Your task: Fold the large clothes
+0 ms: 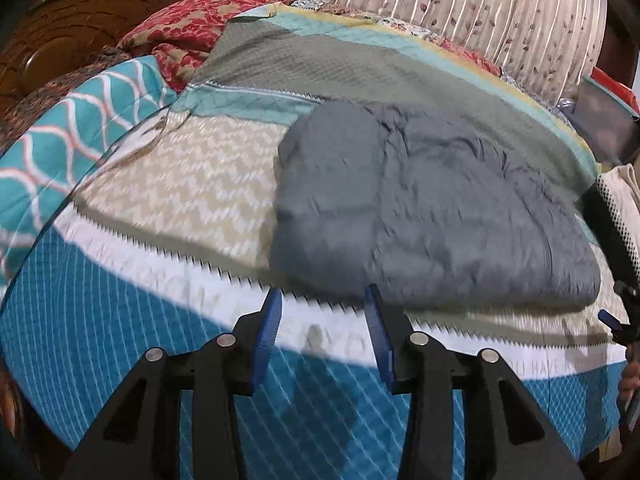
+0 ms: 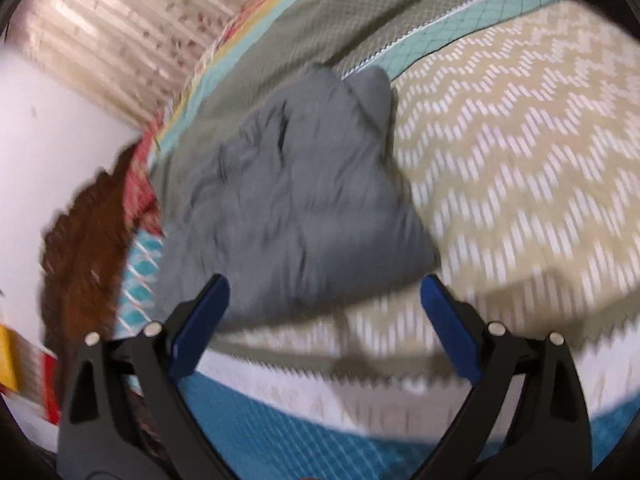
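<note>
A grey garment (image 1: 432, 208), folded into a thick wrinkled bundle, is laid on a bed (image 1: 192, 184) covered by a patchwork quilt of teal, beige zigzag and olive bands. Pleated floral curtains (image 1: 420, 4) and a carved wooden headboard (image 1: 80, 12) are seen behind. The left gripper (image 1: 323, 308) is held partly open and empty; the right gripper (image 2: 325, 292) is spread wide, with nothing between its jaws

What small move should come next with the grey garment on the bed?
Probably bring the right gripper down onto the near edge of the grey garment. Both grippers, left included, are open and empty, and the garment lies in a rumpled bundle on the bedspread.
</note>
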`<state>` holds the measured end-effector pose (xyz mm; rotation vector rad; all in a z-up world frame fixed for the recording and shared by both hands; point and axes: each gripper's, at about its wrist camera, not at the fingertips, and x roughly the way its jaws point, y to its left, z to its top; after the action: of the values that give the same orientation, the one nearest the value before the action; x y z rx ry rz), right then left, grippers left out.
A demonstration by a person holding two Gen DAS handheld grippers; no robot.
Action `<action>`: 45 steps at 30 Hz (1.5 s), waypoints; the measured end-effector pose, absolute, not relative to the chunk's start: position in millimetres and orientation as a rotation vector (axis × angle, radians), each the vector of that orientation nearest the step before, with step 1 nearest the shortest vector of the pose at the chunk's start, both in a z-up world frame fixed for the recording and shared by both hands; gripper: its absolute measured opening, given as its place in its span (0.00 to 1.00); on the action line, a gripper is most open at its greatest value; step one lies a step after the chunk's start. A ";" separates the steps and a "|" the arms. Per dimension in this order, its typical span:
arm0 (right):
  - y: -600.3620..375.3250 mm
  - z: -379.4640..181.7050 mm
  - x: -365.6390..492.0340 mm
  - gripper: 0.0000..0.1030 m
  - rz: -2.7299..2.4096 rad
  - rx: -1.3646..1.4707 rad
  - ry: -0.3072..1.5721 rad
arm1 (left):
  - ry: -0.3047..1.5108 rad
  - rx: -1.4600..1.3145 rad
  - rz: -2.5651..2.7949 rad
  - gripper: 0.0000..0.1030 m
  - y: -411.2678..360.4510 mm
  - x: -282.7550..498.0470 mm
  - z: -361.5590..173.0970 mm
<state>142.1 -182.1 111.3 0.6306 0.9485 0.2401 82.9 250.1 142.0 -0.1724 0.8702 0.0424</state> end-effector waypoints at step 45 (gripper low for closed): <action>-103.4 69.2 36.3 0.96 0.326 0.510 1.102 | 0.956 -0.011 0.071 0.97 168.9 78.4 82.6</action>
<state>36.3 -103.4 69.2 0.5101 1.1023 0.3259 78.4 168.9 82.6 -0.0110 0.9560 0.0710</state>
